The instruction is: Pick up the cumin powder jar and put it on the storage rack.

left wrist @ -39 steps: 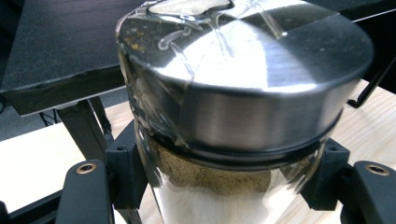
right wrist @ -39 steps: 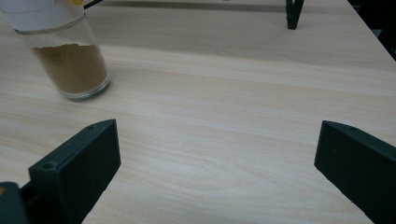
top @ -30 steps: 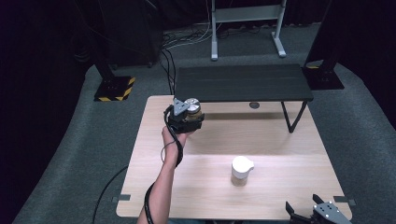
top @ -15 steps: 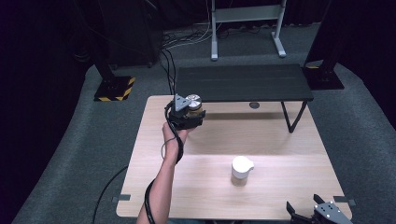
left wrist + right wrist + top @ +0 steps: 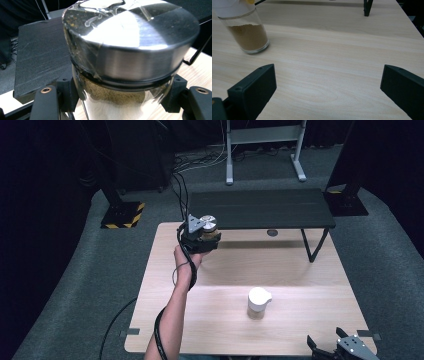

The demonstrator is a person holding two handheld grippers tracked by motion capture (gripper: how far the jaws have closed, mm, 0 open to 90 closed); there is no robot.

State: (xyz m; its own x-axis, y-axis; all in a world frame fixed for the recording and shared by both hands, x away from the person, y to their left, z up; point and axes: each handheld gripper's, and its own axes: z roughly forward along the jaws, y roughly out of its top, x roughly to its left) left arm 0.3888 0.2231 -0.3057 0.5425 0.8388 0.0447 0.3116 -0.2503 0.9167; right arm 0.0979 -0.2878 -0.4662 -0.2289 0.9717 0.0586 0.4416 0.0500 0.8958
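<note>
Metal-lidded jar (image 5: 125, 62) of brown powder, clamped between my left gripper's (image 5: 201, 236) jaws above the table's (image 5: 300, 270) far edge; my right gripper (image 5: 329, 92) gapes wide, empty, near a white-lidded jar (image 5: 259, 303).

— Where's the left gripper (image 5: 201, 236)?
— Held up over the table's far left part, forearm (image 5: 175, 310) stretched in from the near edge; its jaws are clamped on a jar (image 5: 125, 50).
— The right gripper (image 5: 345, 351)?
— Low at the near right corner; jaws spread wide, gripping nothing.
</note>
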